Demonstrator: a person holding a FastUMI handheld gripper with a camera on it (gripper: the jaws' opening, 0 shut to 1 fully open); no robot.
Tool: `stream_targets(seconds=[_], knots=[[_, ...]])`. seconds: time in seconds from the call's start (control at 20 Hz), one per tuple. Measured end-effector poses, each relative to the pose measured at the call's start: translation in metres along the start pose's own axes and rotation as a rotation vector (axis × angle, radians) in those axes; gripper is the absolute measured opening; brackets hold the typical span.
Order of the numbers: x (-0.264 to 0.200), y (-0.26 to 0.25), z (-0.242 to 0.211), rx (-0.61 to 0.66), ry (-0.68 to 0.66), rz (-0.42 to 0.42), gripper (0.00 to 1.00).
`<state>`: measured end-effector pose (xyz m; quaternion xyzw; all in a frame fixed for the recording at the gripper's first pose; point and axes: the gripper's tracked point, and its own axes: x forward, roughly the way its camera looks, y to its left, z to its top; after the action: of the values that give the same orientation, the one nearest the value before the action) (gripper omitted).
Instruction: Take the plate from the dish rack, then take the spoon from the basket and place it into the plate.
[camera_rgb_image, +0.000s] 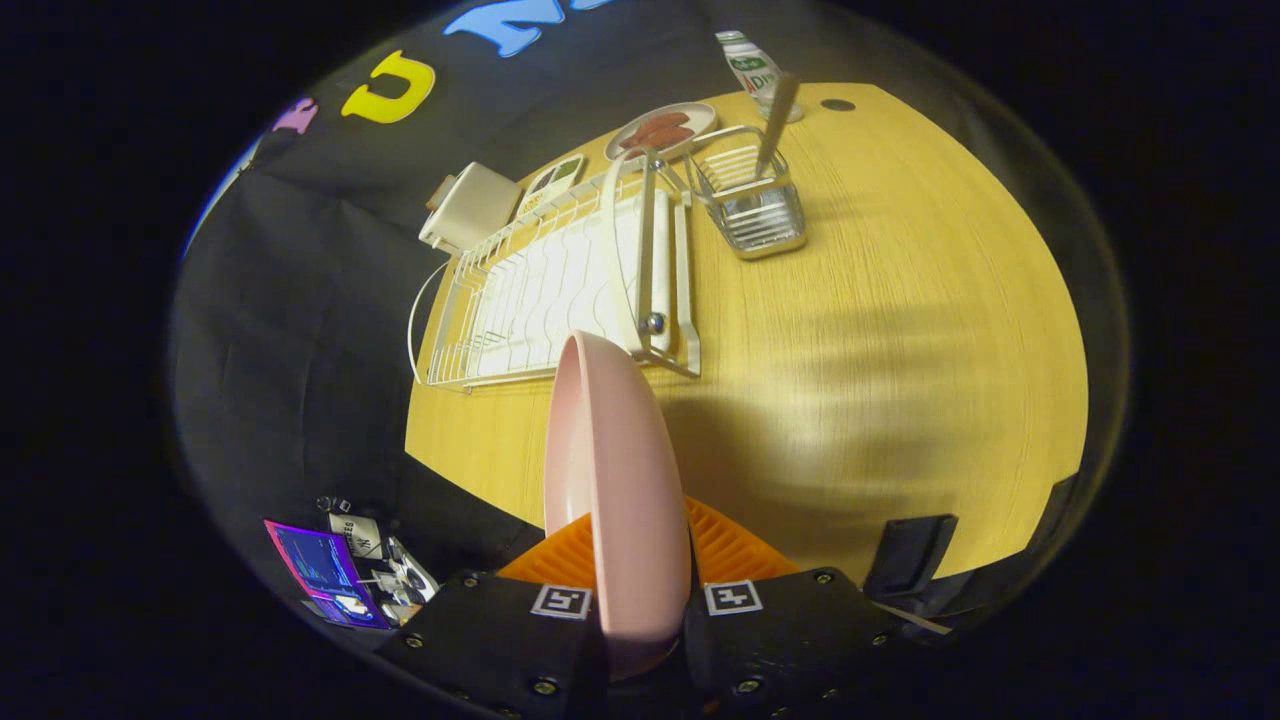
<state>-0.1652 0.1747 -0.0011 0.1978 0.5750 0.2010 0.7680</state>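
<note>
The plate (610, 480) presents a smooth, matt to semi-gloss surface resembling plastic or glazed ceramic; it is clamped edge-on between the fingers (740, 545), whose inner pads are ribbed. The table (900, 330) carries a matt wood-grain finish. The dish rack (560, 285) consists of coated wire over a smooth plastic tray. The basket (755, 205) is polished, reflective metal wire. The spoon (776, 120) handle appears matt. The booth wall is matt cloth.
</note>
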Motion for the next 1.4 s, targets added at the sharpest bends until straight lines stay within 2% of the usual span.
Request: stream_targets(seconds=[0.15,0.4,0.65,0.85,1.0,1.05,1.15,1.3,1.35,1.4], knots=[[0.016,-0.009,-0.011,0.036,0.004,0.035,0.27],[0.039,-0.027,-0.026,0.057,0.000,0.036,0.27],[0.060,-0.021,-0.021,0.056,-0.032,0.118,0.27],[0.074,-0.015,-0.024,0.139,-0.034,0.176,0.28],[0.077,-0.016,-0.027,0.179,-0.039,0.187,0.29],[0.079,-0.026,-0.029,0.179,-0.032,0.146,0.31],[0.075,-0.029,-0.025,0.206,-0.036,0.144,0.40],[0.067,-0.037,-0.019,0.218,-0.056,0.119,0.42],[0.062,-0.045,-0.017,0.205,-0.058,0.097,0.53],[0.060,-0.049,-0.016,0.192,-0.068,0.085,0.53]])
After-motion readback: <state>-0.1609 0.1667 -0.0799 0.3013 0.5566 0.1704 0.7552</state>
